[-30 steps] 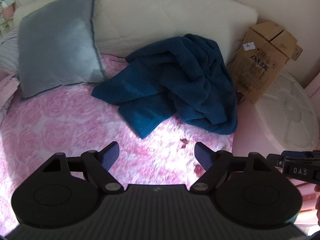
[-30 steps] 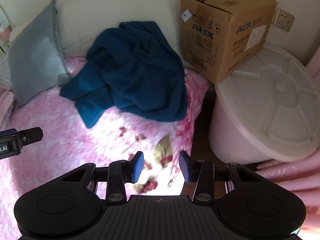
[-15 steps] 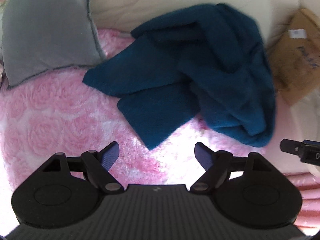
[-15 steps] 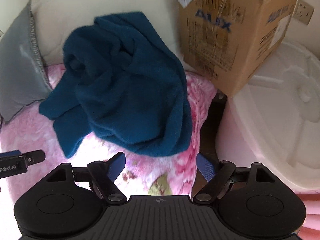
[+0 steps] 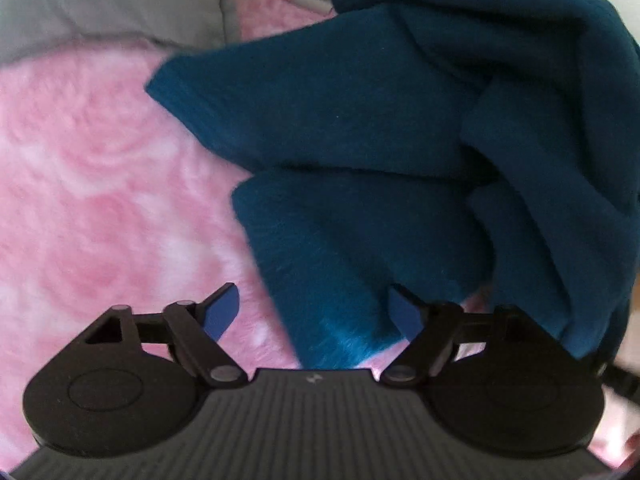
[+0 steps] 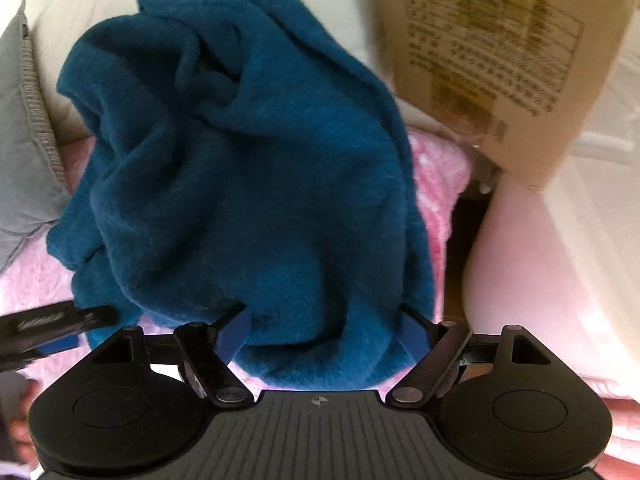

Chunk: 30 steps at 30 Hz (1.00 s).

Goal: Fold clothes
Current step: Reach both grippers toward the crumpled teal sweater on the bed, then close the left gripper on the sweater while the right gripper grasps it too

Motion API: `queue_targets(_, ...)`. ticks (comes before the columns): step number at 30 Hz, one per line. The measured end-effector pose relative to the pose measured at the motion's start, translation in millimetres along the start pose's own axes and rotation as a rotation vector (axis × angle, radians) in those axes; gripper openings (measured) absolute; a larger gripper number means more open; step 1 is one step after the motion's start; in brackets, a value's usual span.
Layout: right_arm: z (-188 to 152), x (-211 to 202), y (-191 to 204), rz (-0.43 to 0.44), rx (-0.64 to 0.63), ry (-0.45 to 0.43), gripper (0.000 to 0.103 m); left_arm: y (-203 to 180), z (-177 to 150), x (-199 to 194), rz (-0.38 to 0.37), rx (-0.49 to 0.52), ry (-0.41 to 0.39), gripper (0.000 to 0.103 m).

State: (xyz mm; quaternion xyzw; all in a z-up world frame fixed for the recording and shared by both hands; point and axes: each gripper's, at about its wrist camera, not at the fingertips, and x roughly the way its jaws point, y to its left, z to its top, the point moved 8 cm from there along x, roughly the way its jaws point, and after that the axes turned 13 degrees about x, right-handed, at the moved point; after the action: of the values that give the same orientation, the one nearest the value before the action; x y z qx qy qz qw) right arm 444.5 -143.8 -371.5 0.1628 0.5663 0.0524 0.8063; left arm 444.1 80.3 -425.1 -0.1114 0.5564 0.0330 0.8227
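Pink bed (image 5: 100, 184) carries a crumpled blue garment (image 6: 248, 184) beside a box (image 6: 500, 60). Left gripper (image 5: 316, 312) and right gripper (image 6: 326, 330), fingers spread wide, each straddle a garment edge ungripped.

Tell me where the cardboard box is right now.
Only the right wrist view shows the cardboard box: upper right, just right of the crumpled blue garment, beyond the edge of the pink blanket.

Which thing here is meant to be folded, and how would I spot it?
Look at the pink rose-patterned bedspread. Crumpled on it, between the grey cushion and the cardboard box, lies a fuzzy garment. It is the only dark teal thing there.
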Motion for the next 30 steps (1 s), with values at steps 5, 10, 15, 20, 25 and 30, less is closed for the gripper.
queue_targets(5, 2, -14, 14, 0.034, -0.064, 0.010, 0.025, -2, 5, -23, -0.044, 0.007, -0.072, 0.011)
queue_targets(10, 16, -58, 27, 0.133, -0.038, -0.016, 0.022, 2, 6, -81, -0.070, 0.021, -0.188, 0.007)
queue_targets(15, 20, -148, 77, 0.380, -0.093, -0.104, 0.021, 31, -42, -192, 0.021, -0.022, -0.349, 0.007)
queue_targets(20, -12, -252, 150, 0.633, -0.213, -0.198, 0.018, 77, -117, -325, 0.164, -0.111, -0.522, 0.006)
queue_targets(25, -74, -335, 205, 0.852, -0.246, -0.184, 0.010, 123, -200, -464, 0.325, -0.203, -0.689, 0.006)
queue_targets(30, -156, -409, 258, 1.035, -0.343, -0.138, 0.010, 169, -315, -616, 0.581, -0.309, -0.827, 0.006)
